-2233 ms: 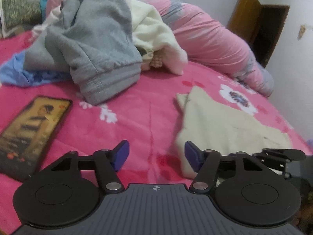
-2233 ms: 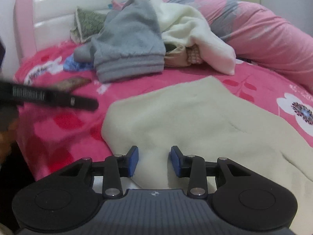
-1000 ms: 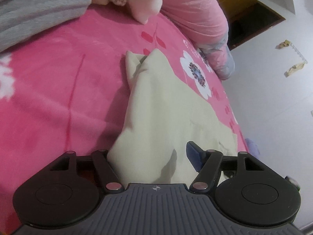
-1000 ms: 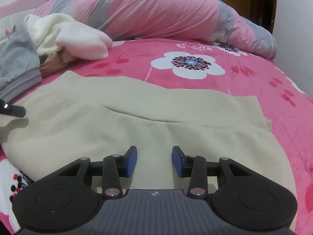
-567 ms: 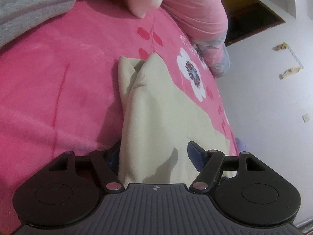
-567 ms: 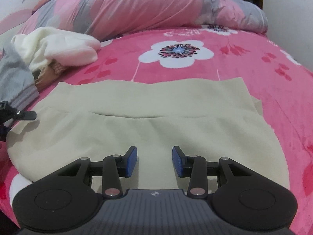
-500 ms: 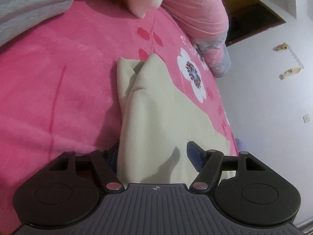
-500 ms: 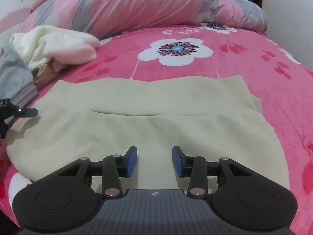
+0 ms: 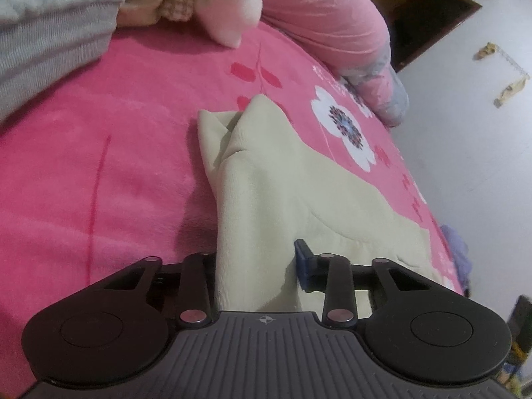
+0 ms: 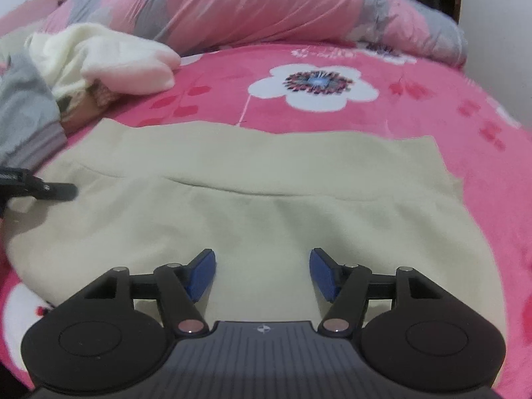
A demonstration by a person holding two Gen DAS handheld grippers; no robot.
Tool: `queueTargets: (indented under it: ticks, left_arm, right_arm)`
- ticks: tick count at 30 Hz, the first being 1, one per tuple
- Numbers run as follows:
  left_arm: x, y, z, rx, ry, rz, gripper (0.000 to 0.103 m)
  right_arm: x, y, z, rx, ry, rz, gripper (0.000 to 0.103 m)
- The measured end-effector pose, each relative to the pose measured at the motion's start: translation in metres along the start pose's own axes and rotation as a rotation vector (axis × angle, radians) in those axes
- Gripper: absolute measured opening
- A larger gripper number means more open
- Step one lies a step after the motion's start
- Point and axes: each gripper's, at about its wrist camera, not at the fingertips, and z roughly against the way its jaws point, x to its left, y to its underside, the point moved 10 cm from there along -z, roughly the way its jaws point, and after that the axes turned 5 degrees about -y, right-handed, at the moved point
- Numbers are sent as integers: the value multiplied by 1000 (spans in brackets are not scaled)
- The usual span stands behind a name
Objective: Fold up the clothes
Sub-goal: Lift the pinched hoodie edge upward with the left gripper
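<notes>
Between the closing left gripper [image 9: 256,262] jaws, one beige knit garment [image 9: 266,186] is bunching; the right gripper [image 10: 262,274] is opening, empty.

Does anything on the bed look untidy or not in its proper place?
Yes. Beyond the flat beige garment, a loose heap of unfolded clothes, grey and cream, lies crumpled on the pink blanket. The beige garment's far corner is bunched up.
</notes>
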Motion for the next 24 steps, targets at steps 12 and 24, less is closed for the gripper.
queueTargets:
  ticks: [12, 24]
  left_arm:
    - [-58, -18, 31, -132, -31, -120, 20]
    - [-132, -27, 43, -169, 18, -186, 19]
  right_arm:
    - [-2, 10, -14, -30, 23, 78, 74]
    - [0, 17, -13, -107, 37, 130, 76]
